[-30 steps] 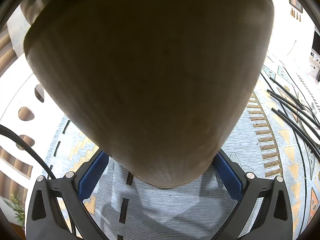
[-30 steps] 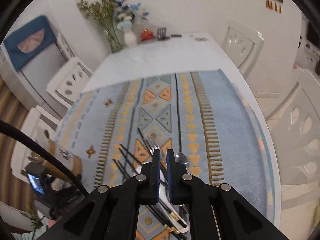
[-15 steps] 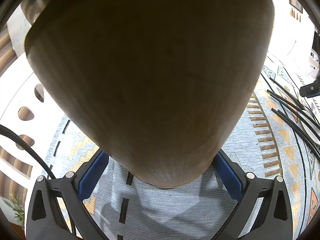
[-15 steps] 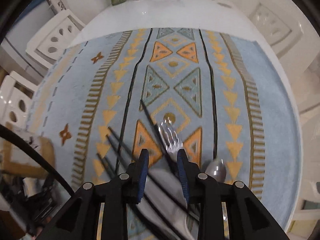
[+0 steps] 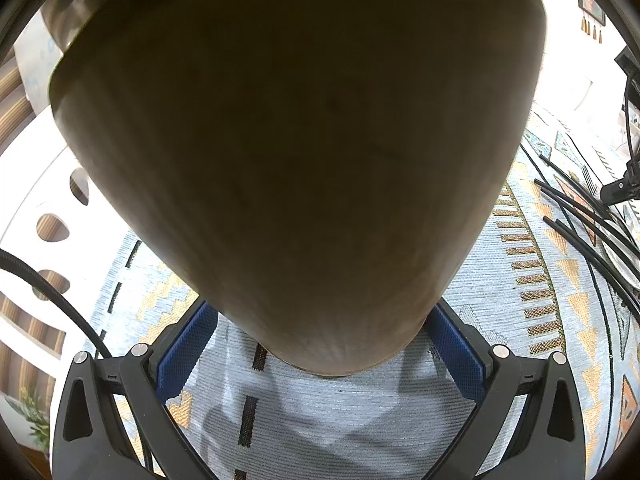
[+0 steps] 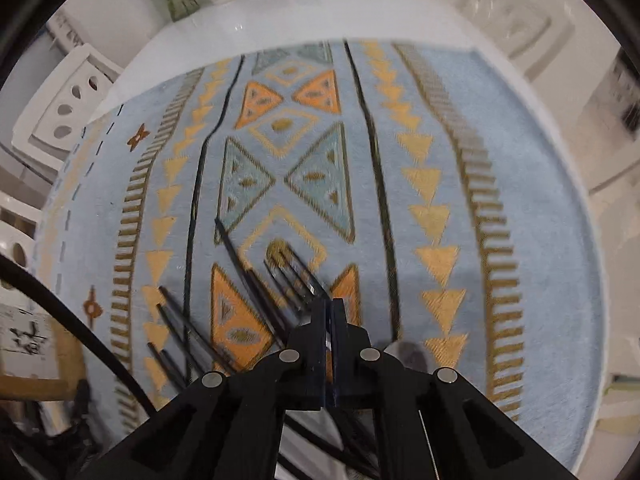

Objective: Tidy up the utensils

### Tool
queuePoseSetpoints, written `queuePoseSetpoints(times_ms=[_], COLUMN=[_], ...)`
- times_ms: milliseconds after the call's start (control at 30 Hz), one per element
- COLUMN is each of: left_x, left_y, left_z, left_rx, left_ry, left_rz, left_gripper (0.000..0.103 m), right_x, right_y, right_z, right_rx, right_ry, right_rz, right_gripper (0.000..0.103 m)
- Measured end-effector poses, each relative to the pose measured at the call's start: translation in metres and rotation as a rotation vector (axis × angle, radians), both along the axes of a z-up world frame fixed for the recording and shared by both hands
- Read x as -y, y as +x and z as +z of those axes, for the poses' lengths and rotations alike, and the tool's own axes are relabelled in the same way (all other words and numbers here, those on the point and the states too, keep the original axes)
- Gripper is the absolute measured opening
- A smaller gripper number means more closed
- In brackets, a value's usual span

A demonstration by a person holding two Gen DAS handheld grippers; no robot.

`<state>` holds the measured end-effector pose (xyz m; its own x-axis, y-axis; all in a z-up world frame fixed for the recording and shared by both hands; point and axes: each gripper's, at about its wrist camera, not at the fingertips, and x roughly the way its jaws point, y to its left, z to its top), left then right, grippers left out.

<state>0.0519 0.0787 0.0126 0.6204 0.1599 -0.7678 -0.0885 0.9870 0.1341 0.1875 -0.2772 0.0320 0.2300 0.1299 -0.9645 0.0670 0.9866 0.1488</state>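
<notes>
The fork (image 6: 294,276) is shiny metal, lying on the patterned blue and orange cloth (image 6: 532,200) around the middle of the table, tines pointing away from me, a bit blurred. Thin black chopsticks (image 6: 236,256) are fanned out just to its left, and a spoon (image 6: 404,350) sits just to its right.

My right gripper (image 6: 329,312) has just been closing and its pads are now pinched together on the fork's neck. My left gripper (image 5: 320,344) is clamped on a wooden cup (image 5: 296,152), blue pads (image 5: 452,344) pressed on both sides, with the base just over the cloth near the left edge.

Beyond the fork the cloth is bare right up to its far edge, then plain white table (image 6: 304,12). White chairs (image 6: 68,104) stand along the sides.
</notes>
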Motion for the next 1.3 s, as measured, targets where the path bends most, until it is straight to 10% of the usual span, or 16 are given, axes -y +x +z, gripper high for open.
queuePoseSetpoints(times_ms=[167, 567, 800, 1067, 1200, 1300], left_x=[0.0, 0.0, 0.0, 0.0, 0.0, 0.0], left_y=[0.0, 0.0, 0.0, -0.001, -0.001, -0.001], left_z=[0.0, -0.001, 0.0, -0.001, -0.001, -0.001], left_rx=[0.0, 0.0, 0.0, 0.0, 0.0, 0.0], left_ry=[-0.001, 0.0, -0.001, -0.002, -0.003, -0.002], left_rz=[0.0, 0.0, 0.0, 0.0, 0.0, 0.0], left_gripper=[0.103, 0.103, 0.103, 0.103, 0.103, 0.103], right_x=[0.011, -0.029, -0.041, 0.007, 0.015, -0.005], right_y=[-0.003, 0.003, 0.001, -0.022, -0.028, -0.036], right_z=[0.0, -0.012, -0.007, 0.013, 0.017, 0.018], right_rx=[-0.031, -0.047, -0.027, 0.08, 0.049, 0.025], right_ry=[0.102, -0.134, -0.163, 0.217, 0.415, 0.337], right_rz=[-0.029, 0.172, 0.212, 0.048, 0.062, 0.102], right_gripper=[0.018, 0.046, 0.028, 0.028, 0.009, 0.009])
